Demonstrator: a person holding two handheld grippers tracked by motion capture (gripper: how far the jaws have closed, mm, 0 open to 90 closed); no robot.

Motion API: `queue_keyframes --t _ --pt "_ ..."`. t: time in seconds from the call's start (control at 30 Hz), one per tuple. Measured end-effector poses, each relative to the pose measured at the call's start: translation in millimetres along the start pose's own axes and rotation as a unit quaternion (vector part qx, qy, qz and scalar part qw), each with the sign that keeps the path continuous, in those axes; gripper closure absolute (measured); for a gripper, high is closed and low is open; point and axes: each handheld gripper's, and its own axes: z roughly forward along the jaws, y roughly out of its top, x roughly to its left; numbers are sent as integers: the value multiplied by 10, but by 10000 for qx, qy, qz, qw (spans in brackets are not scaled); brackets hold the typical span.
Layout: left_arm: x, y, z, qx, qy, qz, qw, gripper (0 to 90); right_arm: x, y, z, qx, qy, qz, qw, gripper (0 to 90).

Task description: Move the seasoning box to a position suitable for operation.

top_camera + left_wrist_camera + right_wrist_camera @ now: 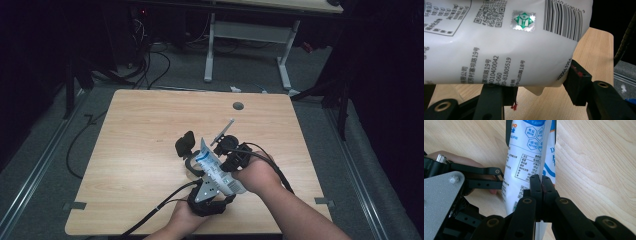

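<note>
A white pouch (pixel 214 167) with blue print and a barcode is held up over the wooden table (pixel 150 125) between both hands. My left gripper (pixel 209 181) comes from below. Its jaws straddle the pouch's full body (pixel 499 37), and the right pad (pixel 576 82) presses its edge. From the right gripper view, a left finger (pixel 486 184) touches the pouch's side. My right gripper (pixel 228 159) is shut, its pads (pixel 541 182) pinching the pouch's thin flat seam (pixel 524 157). A person's hands hold both grippers.
A black object with a curved part (pixel 186 145) lies on the table just left of the pouch. A grey round plug (pixel 238 106) sits near the far edge. Beyond the table stand a white desk frame (pixel 250 35) and floor cables (pixel 150 65).
</note>
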Motion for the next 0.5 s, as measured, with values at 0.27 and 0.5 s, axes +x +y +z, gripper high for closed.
queue_keyframes --t 0.27,0.5 --pt "3 -12 20 -35 16 12 10000 490 4 31 8 8 -30 16 10000 900" --pt "-9 -17 30 -61 74 86 9999 492 27 47 -9 17 -76 -21 10000 900"
